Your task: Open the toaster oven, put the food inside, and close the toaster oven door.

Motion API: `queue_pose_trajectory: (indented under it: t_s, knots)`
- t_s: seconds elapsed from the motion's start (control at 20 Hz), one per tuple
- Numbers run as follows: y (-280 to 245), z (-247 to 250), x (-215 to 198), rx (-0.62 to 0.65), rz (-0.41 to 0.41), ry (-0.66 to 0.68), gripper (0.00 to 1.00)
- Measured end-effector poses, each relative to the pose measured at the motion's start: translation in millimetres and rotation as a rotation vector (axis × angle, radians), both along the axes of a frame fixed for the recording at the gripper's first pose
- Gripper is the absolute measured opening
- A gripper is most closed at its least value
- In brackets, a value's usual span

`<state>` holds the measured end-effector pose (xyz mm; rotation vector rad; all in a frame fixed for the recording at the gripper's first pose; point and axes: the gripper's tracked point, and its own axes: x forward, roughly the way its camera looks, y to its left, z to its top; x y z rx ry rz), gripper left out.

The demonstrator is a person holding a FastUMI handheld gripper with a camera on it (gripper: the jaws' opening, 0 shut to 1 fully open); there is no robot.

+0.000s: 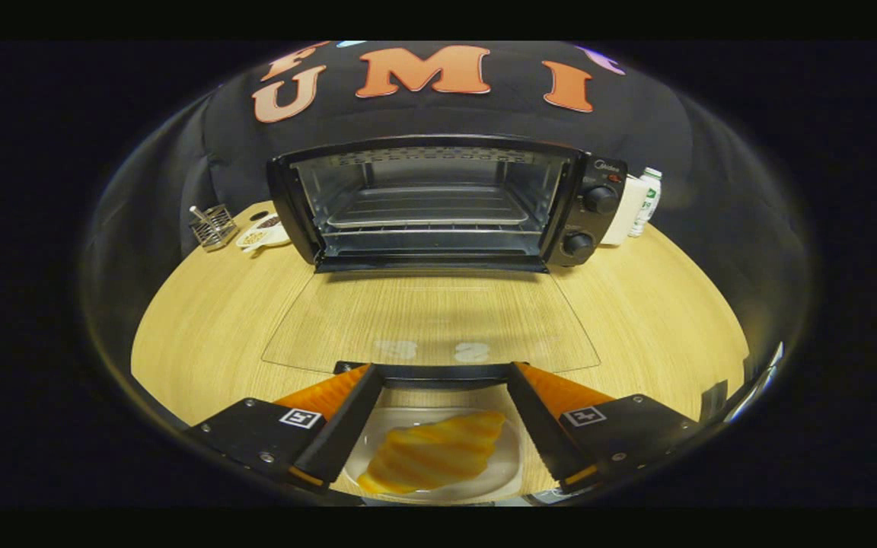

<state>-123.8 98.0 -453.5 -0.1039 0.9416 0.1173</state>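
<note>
Your jaws (438, 415) hang wide open and empty over the croissant (432, 451) on its plate (501, 478), the oven (446, 204) at twelve o'clock with its door (431, 320) flat on the desk (202, 312), ready for loading.

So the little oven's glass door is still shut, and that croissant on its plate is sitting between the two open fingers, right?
Not quite. The toaster oven is already open: its glass door lies folded down flat over the table, as the gripper view shows. The rest holds: the croissant sits on its plate between the fingers of the open gripper.
</note>
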Motion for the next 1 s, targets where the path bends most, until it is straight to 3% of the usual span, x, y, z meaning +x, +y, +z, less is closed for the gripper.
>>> queue_pose_trajectory:
  t_s: [0.4,0.8,1.0]
  knots:
    - [9.4,29.0,-36.0,0.001,-0.127,0.017,0.99]
    - [4.3,6.8,-107.0,-0.019,-0.290,0.130,0.99]
    - [5.1,-4.3,-119.6,-0.029,-0.322,0.151,0.99]
